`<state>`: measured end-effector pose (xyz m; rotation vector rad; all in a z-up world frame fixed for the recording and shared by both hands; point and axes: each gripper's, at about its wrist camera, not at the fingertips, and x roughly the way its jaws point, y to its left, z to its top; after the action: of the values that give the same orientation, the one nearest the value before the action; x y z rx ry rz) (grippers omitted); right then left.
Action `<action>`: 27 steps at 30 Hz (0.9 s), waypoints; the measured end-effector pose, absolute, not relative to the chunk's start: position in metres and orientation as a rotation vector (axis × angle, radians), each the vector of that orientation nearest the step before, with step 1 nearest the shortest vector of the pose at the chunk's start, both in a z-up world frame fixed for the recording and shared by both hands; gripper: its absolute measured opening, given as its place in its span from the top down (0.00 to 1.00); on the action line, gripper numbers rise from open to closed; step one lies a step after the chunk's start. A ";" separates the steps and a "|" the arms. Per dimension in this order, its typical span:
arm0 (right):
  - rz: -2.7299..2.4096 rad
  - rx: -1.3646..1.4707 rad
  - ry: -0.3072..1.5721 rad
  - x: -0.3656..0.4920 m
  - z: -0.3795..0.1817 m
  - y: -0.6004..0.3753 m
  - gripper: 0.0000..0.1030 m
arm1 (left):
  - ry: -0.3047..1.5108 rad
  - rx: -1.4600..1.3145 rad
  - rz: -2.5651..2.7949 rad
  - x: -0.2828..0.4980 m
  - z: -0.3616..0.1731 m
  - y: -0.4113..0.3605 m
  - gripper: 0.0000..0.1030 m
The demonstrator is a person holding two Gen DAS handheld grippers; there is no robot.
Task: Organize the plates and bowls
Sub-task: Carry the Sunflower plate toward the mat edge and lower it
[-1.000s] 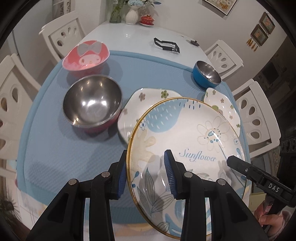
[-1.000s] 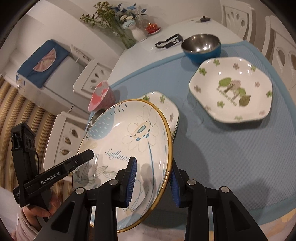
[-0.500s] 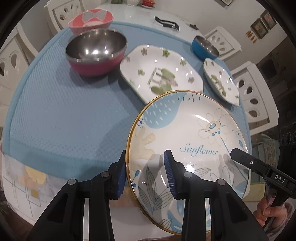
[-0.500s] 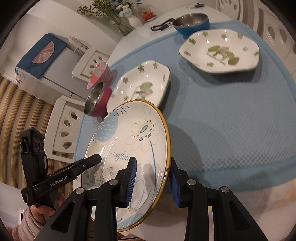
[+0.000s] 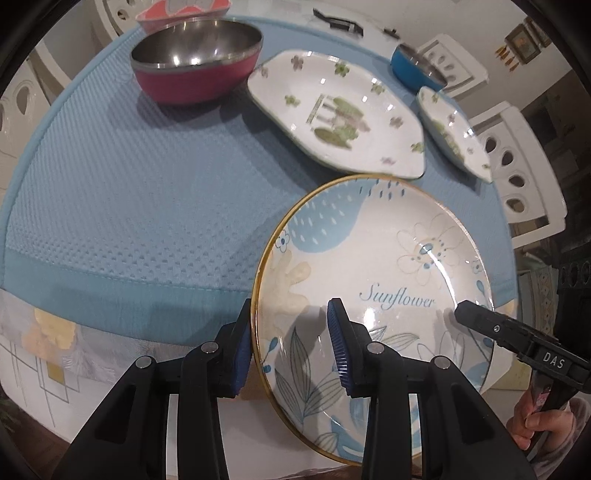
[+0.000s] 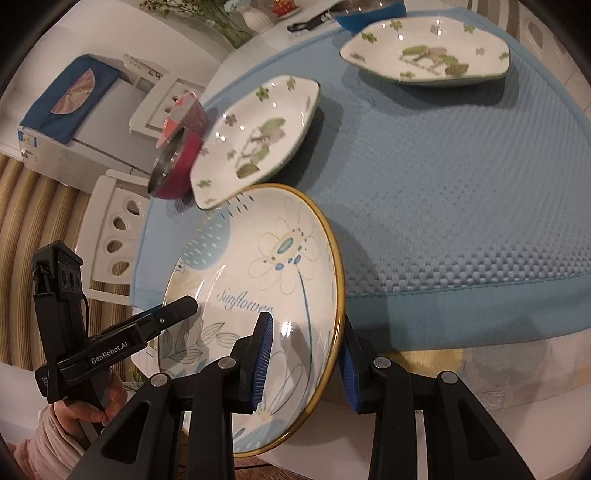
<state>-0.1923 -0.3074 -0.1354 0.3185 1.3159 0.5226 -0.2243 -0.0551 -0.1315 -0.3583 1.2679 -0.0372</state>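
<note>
Left gripper (image 5: pixel 290 343) pinches the left rim of the Sunflower plate (image 5: pixel 373 266) — one pad under the rim, the other on the face. Right gripper (image 6: pixel 304 356) pinches the same plate (image 6: pixel 258 291) at its opposite rim, pads on either side of the gold edge. Plate is held between the two, tilted, over the near edge of the counter (image 5: pixel 122 428), partly above the blue mat (image 5: pixel 147 192).

Ahead of the left gripper, on the mat: red bowl (image 5: pixel 195 70) with steel inside, far and a bit left; green plate (image 5: pixel 340 110) straight ahead, its near edge just past the Sunflower plate's far rim — whether they touch, cannot tell. Further right, a second green plate (image 5: pixel 454 133), and beyond it a blue bowl (image 5: pixel 417 70). Pink bowl (image 5: pixel 181 11) behind the red one.

From the right gripper: second green plate (image 6: pixel 428 55) far ahead, bare mat (image 6: pixel 461 206) ahead and right.

A hand (image 6: pixel 85 410) grips the left gripper's handle.
</note>
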 end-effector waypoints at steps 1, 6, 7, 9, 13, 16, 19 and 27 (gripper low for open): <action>0.522 0.318 1.319 -0.192 -0.138 -0.306 0.67 | 1.271 -0.356 -0.033 -0.224 -0.134 -0.055 0.67; 0.513 0.318 1.349 -0.188 -0.150 -0.302 0.67 | 1.272 -0.358 -0.024 -0.216 -0.139 -0.051 0.67; 0.509 0.316 1.354 -0.188 -0.151 -0.301 0.67 | 1.273 -0.352 -0.024 -0.214 -0.139 -0.051 0.67; 0.506 0.311 1.358 -0.186 -0.154 -0.299 0.67 | 1.270 -0.334 -0.025 -0.211 -0.139 -0.053 0.66; 0.494 0.306 1.376 -0.182 -0.159 -0.296 0.67 | 1.283 -0.319 -0.030 -0.205 -0.141 -0.055 0.65; 0.487 0.316 1.381 -0.179 -0.160 -0.294 0.67 | 1.289 -0.320 -0.035 -0.201 -0.141 -0.057 0.65; 0.480 0.313 1.397 -0.177 -0.160 -0.294 0.68 | 1.303 -0.304 -0.040 -0.196 -0.142 -0.059 0.65; 0.474 0.333 1.420 -0.173 -0.161 -0.295 0.68 | 1.324 -0.244 -0.062 -0.193 -0.144 -0.064 0.64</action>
<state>-0.1734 -0.2952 -0.1609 0.3329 1.4196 0.4743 -0.1927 -0.0636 -0.1443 -0.2441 1.3241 -0.0621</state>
